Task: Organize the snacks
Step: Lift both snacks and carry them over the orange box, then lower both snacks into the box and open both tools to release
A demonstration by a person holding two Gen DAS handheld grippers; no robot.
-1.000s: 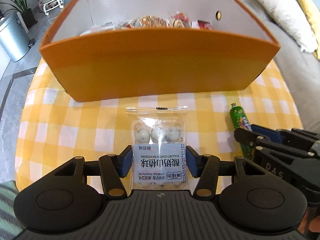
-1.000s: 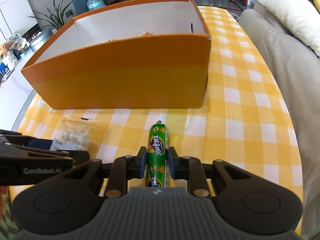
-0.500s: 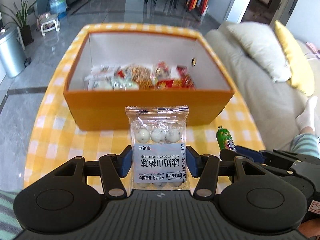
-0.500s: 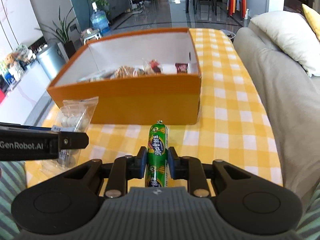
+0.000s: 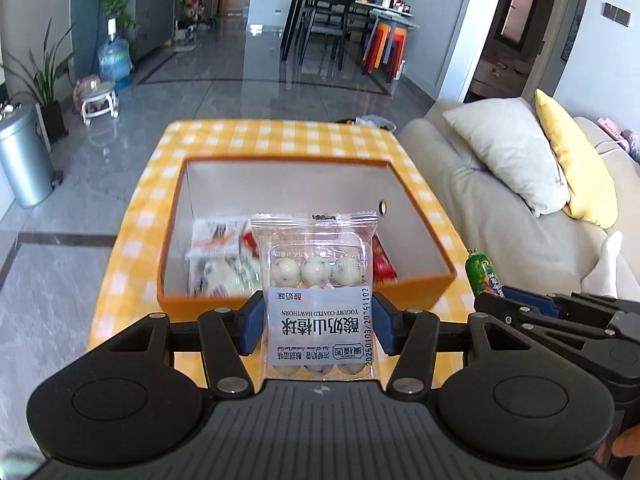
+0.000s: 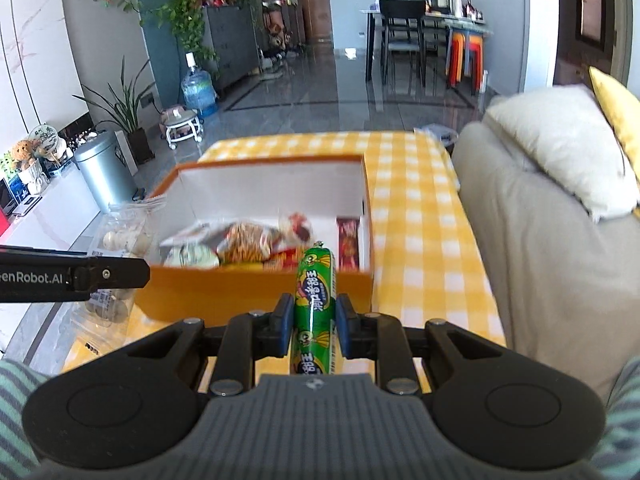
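- The left hand-held gripper clamps a crinkly clear packet of white hawthorn balls above the near wall of the orange cardboard box.
- The right hand-held gripper pinches a glossy green sausage stick, likewise near that wall.
- Only the right wrist view shows the noodle snacks inside.

Yogurt hawthorn packet: clear glossy plastic film, crimped top edge, matt paper-like label
Sausage stick: shiny green plastic casing
Box: matt orange cardboard, pale smooth inside
Tablecloth: woven checked cloth
Gripper bodies: matt black plastic, ribbed grey top
Floor: polished, reflective tile
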